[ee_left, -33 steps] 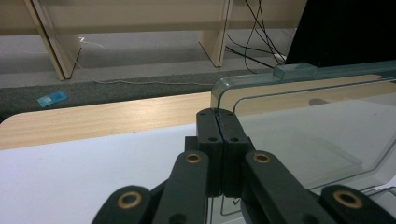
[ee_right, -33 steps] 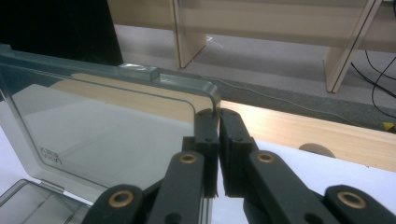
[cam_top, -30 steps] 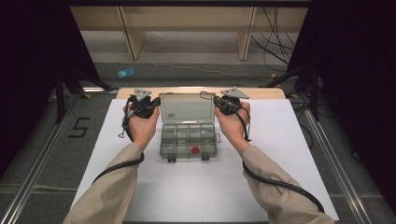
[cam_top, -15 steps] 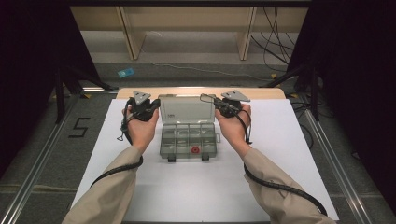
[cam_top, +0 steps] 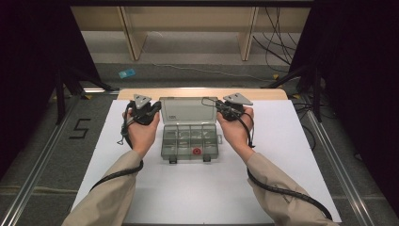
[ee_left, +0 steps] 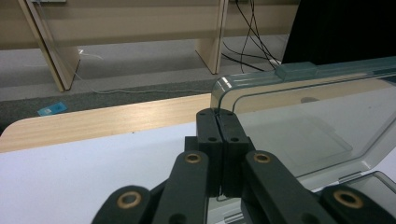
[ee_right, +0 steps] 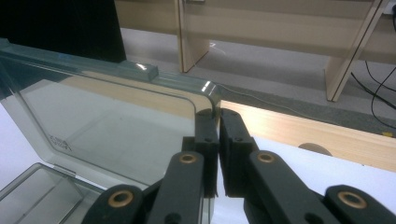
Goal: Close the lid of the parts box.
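Observation:
A clear grey plastic compartment box [cam_top: 190, 141] lies open in the middle of the white table top. One front compartment holds a small red piece [cam_top: 196, 151]. The box's lid [cam_top: 188, 110] is raised and leans away from me. My left gripper [cam_top: 157, 107] is shut on the lid's left edge near its upper corner, with the edge pinched between the jaws [ee_left: 217, 114]. My right gripper [cam_top: 217, 107] is shut on the lid's right edge in the same way [ee_right: 215, 114]. The transparent lid [ee_left: 303, 112] [ee_right: 107, 116] spreads inward from each grip.
The white sheet [cam_top: 197, 188] covers the table, whose wooden far edge [cam_top: 141, 92] shows behind the box. Beyond it are the floor, a wooden bench's legs [cam_top: 131, 33], loose cables [cam_top: 277, 28] and a small blue object [cam_top: 126, 73]. Black curtains stand at both sides.

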